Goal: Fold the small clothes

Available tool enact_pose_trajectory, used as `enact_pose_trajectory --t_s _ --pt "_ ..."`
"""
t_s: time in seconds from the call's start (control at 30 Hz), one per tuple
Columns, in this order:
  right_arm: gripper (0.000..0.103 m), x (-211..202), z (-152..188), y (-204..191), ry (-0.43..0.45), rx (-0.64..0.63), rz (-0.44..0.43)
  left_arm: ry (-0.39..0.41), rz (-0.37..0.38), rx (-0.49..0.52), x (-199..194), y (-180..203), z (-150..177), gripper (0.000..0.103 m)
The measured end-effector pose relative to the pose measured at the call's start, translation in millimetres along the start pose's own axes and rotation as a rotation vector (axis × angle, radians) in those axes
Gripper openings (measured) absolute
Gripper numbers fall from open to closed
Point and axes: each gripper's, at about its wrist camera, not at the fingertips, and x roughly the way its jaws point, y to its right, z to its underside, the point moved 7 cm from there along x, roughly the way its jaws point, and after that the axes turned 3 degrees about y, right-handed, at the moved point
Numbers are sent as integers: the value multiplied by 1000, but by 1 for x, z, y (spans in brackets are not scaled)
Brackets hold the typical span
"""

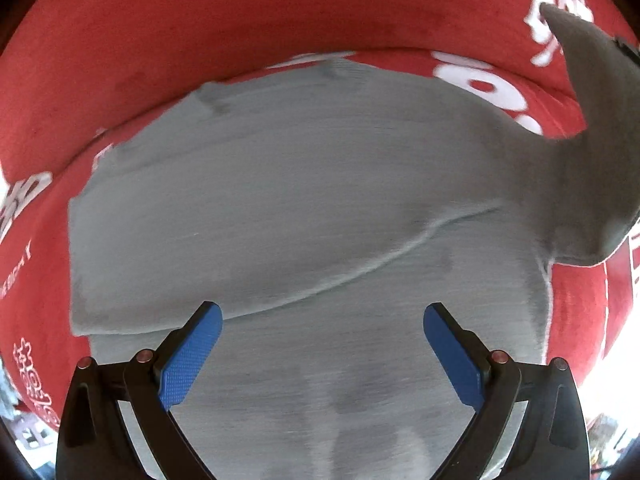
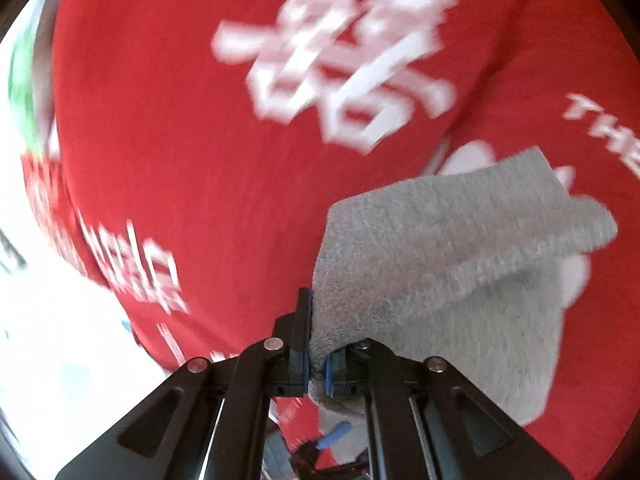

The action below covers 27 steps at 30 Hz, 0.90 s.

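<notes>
Holding: my right gripper point(image 2: 316, 354) is clenched on the grey garment's point(image 1: 304, 208) lifted corner.
Left gripper point(image 1: 322, 344): spread wide, empty, directly over the garment.
Garment: flat on the red cloth point(image 1: 240, 20), long axis crosswise.

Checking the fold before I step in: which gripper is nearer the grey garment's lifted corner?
Right. The right gripper is shut on the grey garment at that corner; the left gripper hovers open above the flat part.

Items counted: one grey garment point(image 1: 304, 200), spread across the near and centre area. One red cloth point(image 1: 200, 32) with white lettering beneath it, extending to the far side. Two grippers: the left gripper point(image 1: 322, 336) and the right gripper point(image 2: 317, 340).
</notes>
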Motion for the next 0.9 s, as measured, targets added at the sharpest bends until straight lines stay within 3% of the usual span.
enact_pose_trajectory --t_s 0.17,0.3,0.4,0.47,0.53,0.6,0.63,0.8,0.83,0.87,0.9 --pt "6 72 53 -28 -168 -135 61 26 0 -113 -9 -46 5 101" --pt "7 123 97 -18 -285 -174 164 46 -27 -196 -12 -92 9 101" --pt "10 149 127 12 -373 -144 294 30 -19 -247 -5 -116 14 101" --pt "10 152 137 31 -399 -59 322 28 -13 -269 -2 -126 18 101" --pt "23 144 140 40 -372 2 321 34 -6 -281 -2 -136 22 101" --pt "56 129 136 45 -314 28 333 39 16 -292 5 -139 18 101" --pt "58 120 130 48 -265 38 346 42 32 -300 6 -142 17 101" --pt "54 112 94 55 -123 172 342 81 129 -359 3 -152 3 101" --pt "48 117 89 56 -104 196 331 86 138 -372 2 -155 0 101" --pt "26 121 85 54 -94 196 330 91 161 -391 2 -159 -3 101" --pt "11 125 82 49 -93 174 333 95 192 -410 1 -163 -5 101"
